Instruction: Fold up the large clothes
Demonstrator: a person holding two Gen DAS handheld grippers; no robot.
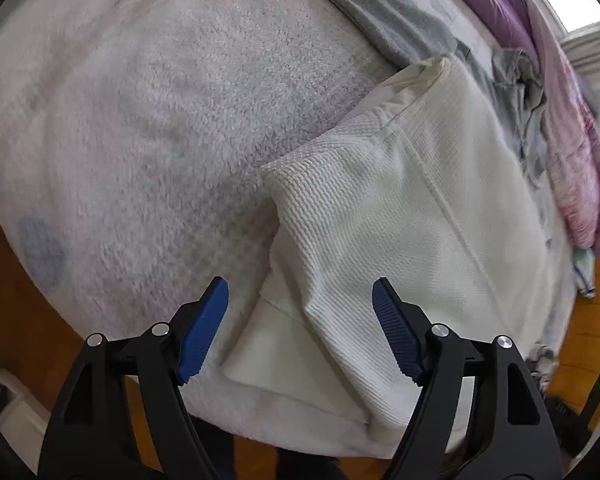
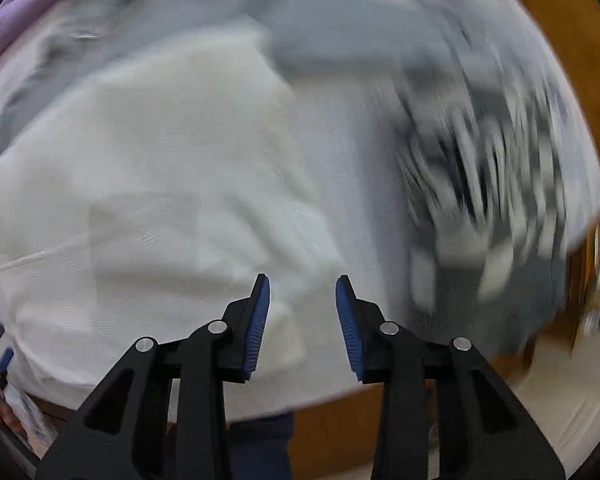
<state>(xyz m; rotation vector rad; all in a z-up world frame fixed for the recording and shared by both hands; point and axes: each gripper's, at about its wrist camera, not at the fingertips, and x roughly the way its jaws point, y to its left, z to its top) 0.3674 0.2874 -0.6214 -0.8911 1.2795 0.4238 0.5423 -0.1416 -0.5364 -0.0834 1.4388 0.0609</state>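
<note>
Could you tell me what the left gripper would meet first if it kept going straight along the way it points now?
Most likely the folded cream garment: the open left gripper has that fabric's near edge between its fingertips, lying on the fluffy white blanket. Depth is hard to judge.

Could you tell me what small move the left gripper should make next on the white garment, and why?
Probably lower the left gripper and close it on the folded edge of the white garment just below. Its fingers stand open and empty, nothing pinched between them, and the garment lies only partly folded on the fluffy blanket.
</note>
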